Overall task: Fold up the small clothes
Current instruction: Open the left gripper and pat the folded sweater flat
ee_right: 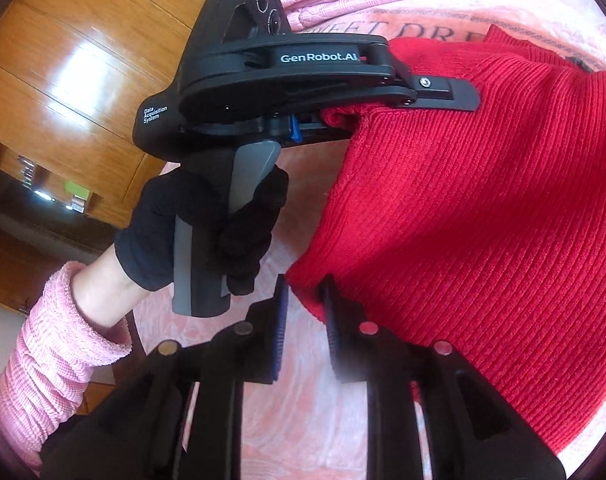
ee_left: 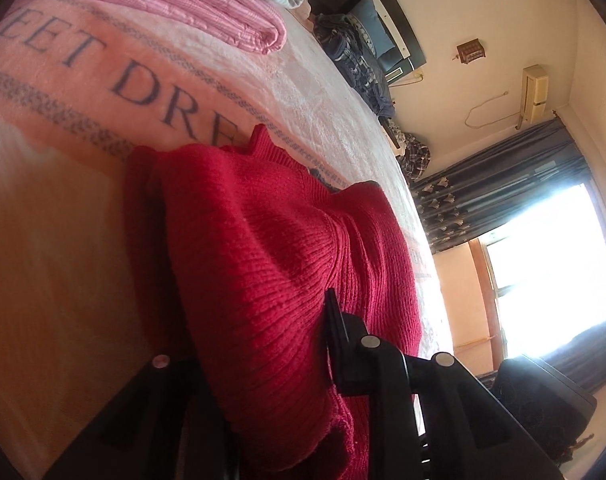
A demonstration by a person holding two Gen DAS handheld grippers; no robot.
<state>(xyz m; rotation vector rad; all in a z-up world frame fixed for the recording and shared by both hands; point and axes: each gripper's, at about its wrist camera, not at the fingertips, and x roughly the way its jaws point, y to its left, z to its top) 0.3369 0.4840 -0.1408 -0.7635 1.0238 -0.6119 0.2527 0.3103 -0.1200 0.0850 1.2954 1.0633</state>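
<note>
- The red ribbed knit sweater is held lifted over the pink lettered fleece blanket, filling the right wrist view from 12 to 4 o'clock.
- The left gripper is seen clamped on a bunched edge at 12 o'clock.
- The right gripper is seen partly open, its right finger touching the lower corner; no hold is confirmed.
- The corner may be missed if closing is early, and the loose knit may slip or fold unevenly.
</note>
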